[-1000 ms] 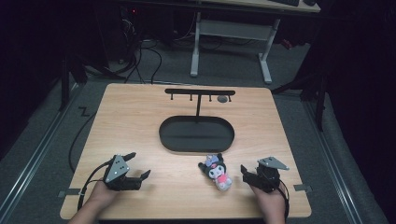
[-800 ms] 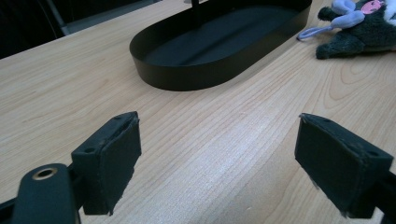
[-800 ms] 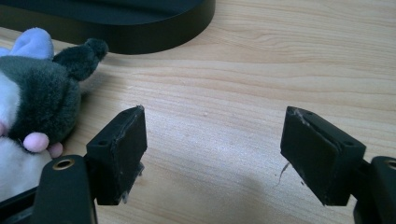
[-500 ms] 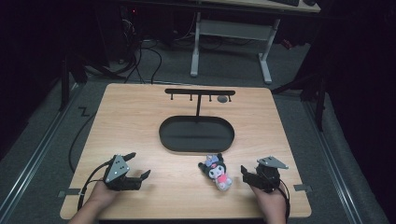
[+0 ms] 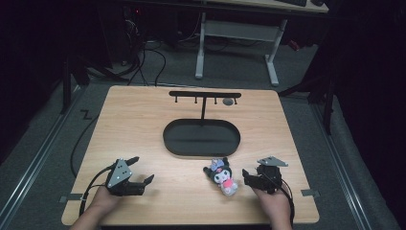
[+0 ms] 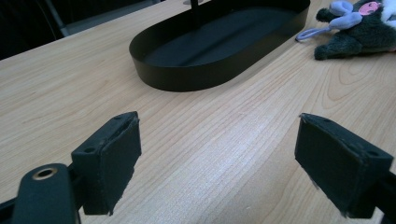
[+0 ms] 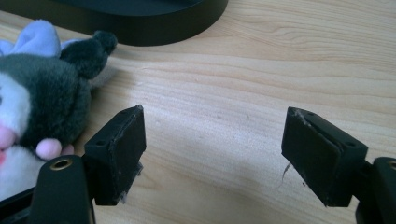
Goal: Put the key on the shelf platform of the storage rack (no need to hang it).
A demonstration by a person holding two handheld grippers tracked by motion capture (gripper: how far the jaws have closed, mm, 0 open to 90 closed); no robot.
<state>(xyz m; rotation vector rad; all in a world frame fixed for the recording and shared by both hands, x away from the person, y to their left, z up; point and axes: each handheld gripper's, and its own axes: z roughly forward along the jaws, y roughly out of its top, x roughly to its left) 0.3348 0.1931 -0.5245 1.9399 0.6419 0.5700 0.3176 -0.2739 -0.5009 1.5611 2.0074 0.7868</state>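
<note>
Both grippers, left (image 5: 143, 175) and right (image 5: 247, 176), rest low in frame with jaws spread, empty; plush (image 5: 221, 174) lies just beside the right one

I see the tray (image 5: 201, 139) at the middle of the table (image 5: 143, 120), a rack (image 5: 205, 96) standing at its far edge. The plush toy (image 5: 221, 175) lies on the table before the tray, just left of my right gripper (image 5: 249, 176); my left gripper (image 5: 141, 173) sits well apart, near-left.

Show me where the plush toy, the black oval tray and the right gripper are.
plush toy (image 5: 222, 176): high view, on its dark head.
black oval tray (image 6: 187, 77): left gripper view, on its near outer wall.
right gripper (image 7: 212, 158): right gripper view, midway between its open jaws.
</note>
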